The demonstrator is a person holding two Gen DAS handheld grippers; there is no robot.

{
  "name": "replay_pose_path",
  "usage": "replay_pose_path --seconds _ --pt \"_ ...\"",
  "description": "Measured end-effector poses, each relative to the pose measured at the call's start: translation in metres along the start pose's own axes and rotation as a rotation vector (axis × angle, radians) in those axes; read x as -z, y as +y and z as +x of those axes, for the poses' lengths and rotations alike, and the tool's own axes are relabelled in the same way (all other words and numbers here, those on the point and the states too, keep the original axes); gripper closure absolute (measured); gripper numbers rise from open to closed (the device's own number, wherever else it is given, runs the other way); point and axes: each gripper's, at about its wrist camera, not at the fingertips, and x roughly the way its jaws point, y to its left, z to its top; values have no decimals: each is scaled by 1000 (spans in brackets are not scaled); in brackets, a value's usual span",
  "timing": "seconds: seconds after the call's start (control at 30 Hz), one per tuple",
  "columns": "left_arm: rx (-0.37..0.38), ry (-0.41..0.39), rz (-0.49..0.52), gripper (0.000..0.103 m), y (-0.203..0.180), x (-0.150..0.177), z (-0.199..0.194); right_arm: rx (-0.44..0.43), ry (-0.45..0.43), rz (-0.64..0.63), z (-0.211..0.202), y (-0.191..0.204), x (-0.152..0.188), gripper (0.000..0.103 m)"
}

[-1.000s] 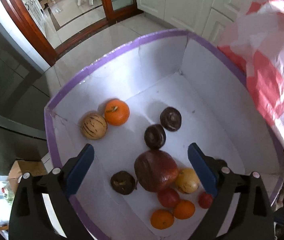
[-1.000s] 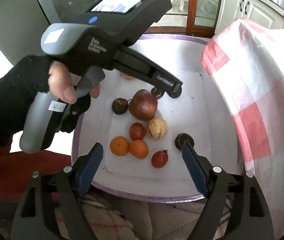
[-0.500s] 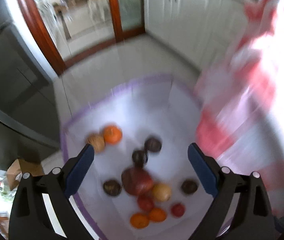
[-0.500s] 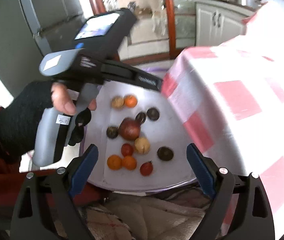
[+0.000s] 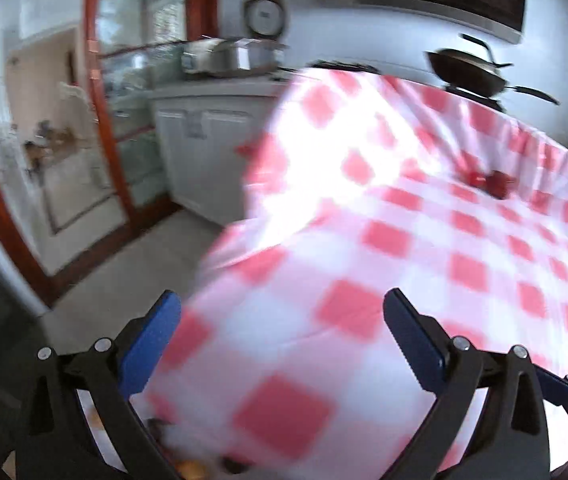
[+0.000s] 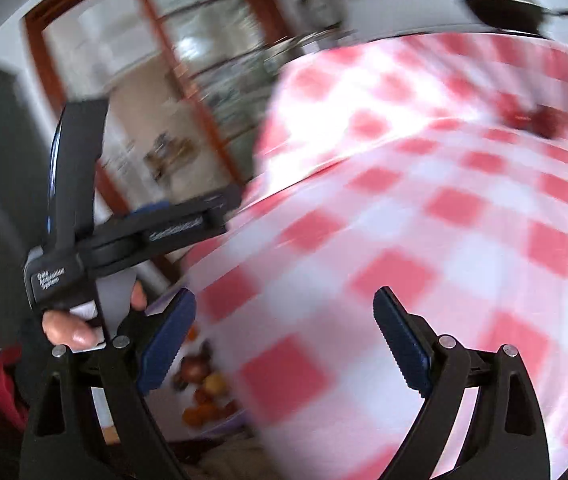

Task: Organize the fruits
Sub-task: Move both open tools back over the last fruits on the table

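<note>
A table draped in a red-and-white checked tablecloth [image 5: 423, 240] fills the space ahead of both grippers, its near edge hanging down just in front of the fingers. Both views are blurred. Far across the cloth, ahead and to the right of the left gripper [image 5: 282, 340], lies a small red thing [image 5: 491, 182], too smeared to name. Beyond the table's far edge a dark pan [image 5: 469, 72] sits at the upper right. Ahead and to the left stand white cabinets [image 5: 204, 156] with metal pots [image 5: 236, 56] on the counter, and further left a glass door with a red-brown wooden frame [image 5: 100, 100]. Pale floor tiles [image 5: 124, 280] run below it.

The left gripper's jaws are opening, with nothing between them; only cloth shows behind the gap. The right gripper [image 6: 284, 336] stands wide with nothing between its fingers.

The fruits [image 6: 204, 392] lie low and left of the right gripper, just past its left finger, in a white box with a purple rim [image 6: 224, 420] beside the hanging cloth. The table's edge hides most of that box. In the left wrist view only a sliver of fruit shows at the bottom edge, under the left finger.

The left hand [image 6: 72, 326], in a dark fingerless glove, holds its gripper's handle to the left of the right gripper.
</note>
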Motion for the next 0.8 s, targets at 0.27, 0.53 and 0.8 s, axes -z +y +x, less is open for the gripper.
replay_pose_path --seconds 0.27,0.53,0.8 --pt "159 97 118 2 -141 -28 97 269 -112 207 -39 -96 -9 15" --pt "289 99 124 2 -246 -52 140 362 -173 307 -59 -131 -9 15" --pt "286 78 26 2 -279 -90 190 428 -148 356 -83 -174 -51 15"
